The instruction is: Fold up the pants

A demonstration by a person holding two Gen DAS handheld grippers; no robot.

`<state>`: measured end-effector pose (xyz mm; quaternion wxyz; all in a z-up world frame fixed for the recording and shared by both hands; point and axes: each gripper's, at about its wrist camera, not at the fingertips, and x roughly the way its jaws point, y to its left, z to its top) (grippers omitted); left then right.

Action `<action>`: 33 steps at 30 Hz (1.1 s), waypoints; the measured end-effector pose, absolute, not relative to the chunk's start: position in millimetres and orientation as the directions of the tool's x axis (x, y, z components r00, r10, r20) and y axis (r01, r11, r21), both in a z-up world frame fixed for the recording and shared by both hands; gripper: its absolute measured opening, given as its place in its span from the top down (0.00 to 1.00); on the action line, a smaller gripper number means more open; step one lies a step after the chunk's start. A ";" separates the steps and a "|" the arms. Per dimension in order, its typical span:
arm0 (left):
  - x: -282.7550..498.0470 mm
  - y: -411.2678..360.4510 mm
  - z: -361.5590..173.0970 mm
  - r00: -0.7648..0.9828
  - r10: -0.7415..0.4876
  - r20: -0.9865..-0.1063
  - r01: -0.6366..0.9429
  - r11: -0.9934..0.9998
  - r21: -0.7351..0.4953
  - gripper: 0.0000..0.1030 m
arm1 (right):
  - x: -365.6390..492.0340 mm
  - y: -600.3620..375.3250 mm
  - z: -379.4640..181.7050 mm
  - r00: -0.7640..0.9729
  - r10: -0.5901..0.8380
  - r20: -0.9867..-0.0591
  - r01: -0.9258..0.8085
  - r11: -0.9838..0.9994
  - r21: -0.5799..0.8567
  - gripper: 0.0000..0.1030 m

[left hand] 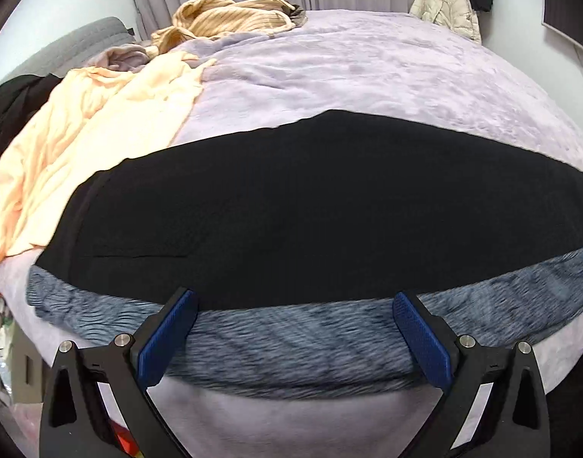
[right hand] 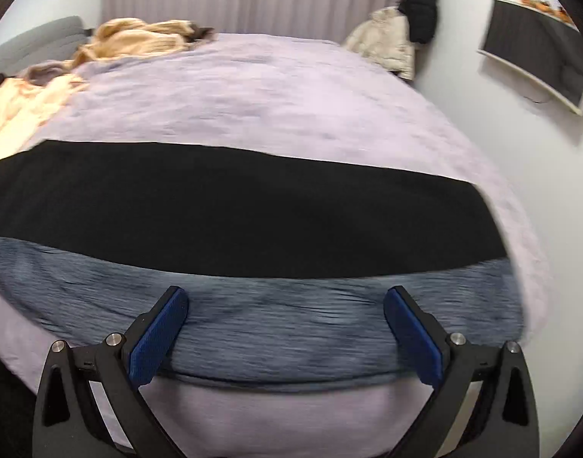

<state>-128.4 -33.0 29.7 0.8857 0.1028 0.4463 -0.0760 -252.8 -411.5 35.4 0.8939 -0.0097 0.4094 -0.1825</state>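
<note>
Black pants [left hand: 291, 206] lie flat in a long band across the lilac bed [left hand: 367, 72], and a blue-grey fuzzy garment [left hand: 291, 339] lies along their near edge. My left gripper [left hand: 295, 309] hovers open over that grey strip, its blue pads [left hand: 169, 339] wide apart and empty. In the right wrist view the same black pants [right hand: 253, 210] and grey garment [right hand: 284, 324] stretch across, ending at the right near the bed's edge. My right gripper [right hand: 285, 303] is also open above the grey garment with nothing between its fingers.
A peach garment [left hand: 85, 141] and a tan ribbed sweater [left hand: 230, 15] lie at the bed's left and far left. Dark clothes [left hand: 13, 103] pile at the left edge. A cream jacket [right hand: 387, 45] and black coat [right hand: 419, 7] hang by the far wall; a wall screen [right hand: 539, 53] is at right.
</note>
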 end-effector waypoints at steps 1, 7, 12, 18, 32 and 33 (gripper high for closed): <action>-129.5 -24.4 28.4 0.586 -0.048 -0.809 0.225 0.969 0.105 0.00 | -257.7 -425.1 36.1 0.587 -0.354 -0.728 0.347 0.922 -0.170 0.00; -121.6 53.0 12.0 0.518 -0.054 -0.854 0.078 0.997 -0.015 0.00 | -271.8 -469.8 35.0 0.578 -0.332 -0.745 0.424 0.903 -0.074 0.00; -112.4 106.5 11.9 0.496 -0.041 -0.867 -0.062 0.995 -0.082 0.00 | -271.1 -463.9 32.9 0.560 -0.395 -0.728 0.448 0.884 -0.135 0.00; -107.8 152.6 27.4 0.478 0.119 -0.870 -0.222 0.975 0.011 0.00 | -270.1 -461.5 34.8 0.547 -0.397 -0.737 0.457 0.879 -0.134 0.00; -6.8 75.1 69.8 0.616 0.028 -0.787 -0.019 1.000 0.021 0.00 | -182.9 -293.2 51.2 0.670 -0.116 -0.733 0.092 0.993 -0.073 0.00; 12.5 84.9 66.1 0.590 0.037 -0.807 -0.044 0.999 0.014 0.00 | -176.1 -281.3 46.2 0.664 -0.102 -0.741 0.062 0.995 -0.081 0.00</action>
